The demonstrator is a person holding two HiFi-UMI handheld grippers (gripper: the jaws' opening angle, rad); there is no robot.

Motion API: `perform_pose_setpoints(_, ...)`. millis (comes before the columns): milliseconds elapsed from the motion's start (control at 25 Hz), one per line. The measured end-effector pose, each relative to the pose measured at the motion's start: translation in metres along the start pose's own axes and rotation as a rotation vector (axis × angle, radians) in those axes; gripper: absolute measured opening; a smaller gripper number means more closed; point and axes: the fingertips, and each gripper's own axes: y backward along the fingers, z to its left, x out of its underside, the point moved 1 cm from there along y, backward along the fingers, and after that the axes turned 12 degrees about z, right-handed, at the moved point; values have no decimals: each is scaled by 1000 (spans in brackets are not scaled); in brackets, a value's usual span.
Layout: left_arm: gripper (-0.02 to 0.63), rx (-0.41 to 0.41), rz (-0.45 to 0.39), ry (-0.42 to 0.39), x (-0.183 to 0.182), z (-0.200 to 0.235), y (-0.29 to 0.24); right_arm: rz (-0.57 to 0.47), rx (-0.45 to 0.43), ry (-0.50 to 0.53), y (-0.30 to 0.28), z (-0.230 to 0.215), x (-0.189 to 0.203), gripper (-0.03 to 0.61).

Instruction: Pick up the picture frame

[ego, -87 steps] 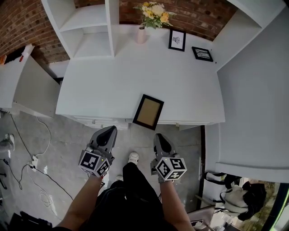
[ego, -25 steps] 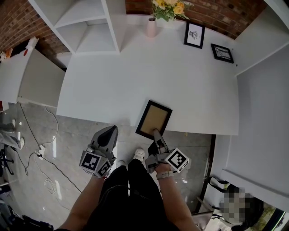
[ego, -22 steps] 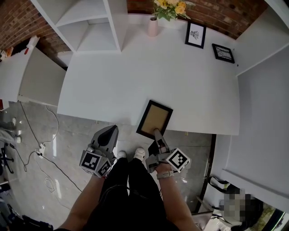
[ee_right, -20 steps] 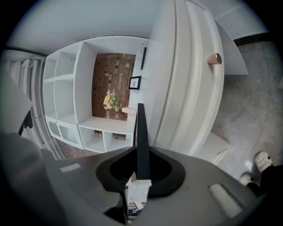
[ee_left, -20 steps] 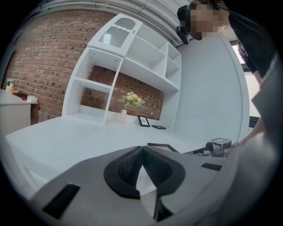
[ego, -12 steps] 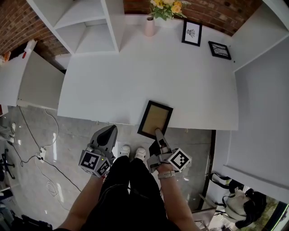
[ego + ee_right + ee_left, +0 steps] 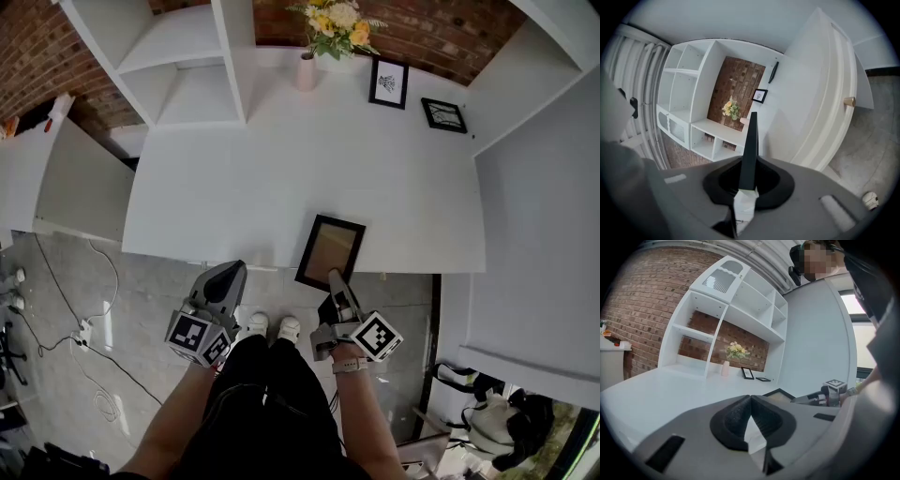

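The picture frame [image 7: 330,251] is black-rimmed with a tan backing and hangs over the white table's [image 7: 225,178] near edge. My right gripper [image 7: 335,278] grips its near edge. In the right gripper view the frame's thin black edge [image 7: 751,136] stands upright between the pads of that gripper [image 7: 749,176], whose jaws are closing on it. My left gripper [image 7: 228,274] hangs over the floor left of the frame, with nothing in it. In the left gripper view its jaws [image 7: 750,400] meet at the tips, and the frame [image 7: 780,393] and right gripper [image 7: 820,398] show at the right.
At the table's far edge stand a vase of yellow flowers [image 7: 307,67] and two small framed pictures [image 7: 388,82] [image 7: 443,114]. A white shelf unit [image 7: 178,66] rises at the back left, a white panel [image 7: 534,225] at the right. Cables [image 7: 80,337] lie on the floor.
My right gripper's jaws have closed on the frame's near edge and the hand has risen slightly with it. The left gripper has stayed where it was.
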Motion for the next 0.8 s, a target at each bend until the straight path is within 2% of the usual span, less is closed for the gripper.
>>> perform_pose_setpoints(160,3,3,-12,-8,-6,2,5,8,61,46,6,2,0,37)
perform_pose_setpoints(360,3,10,-35,-19,-17,4,9,18,139,166,10,10,-5,37)
perform_pose_setpoints(800,3,24,-84,-37,-41,10,18,-1,183,330,9,47,-22,37)
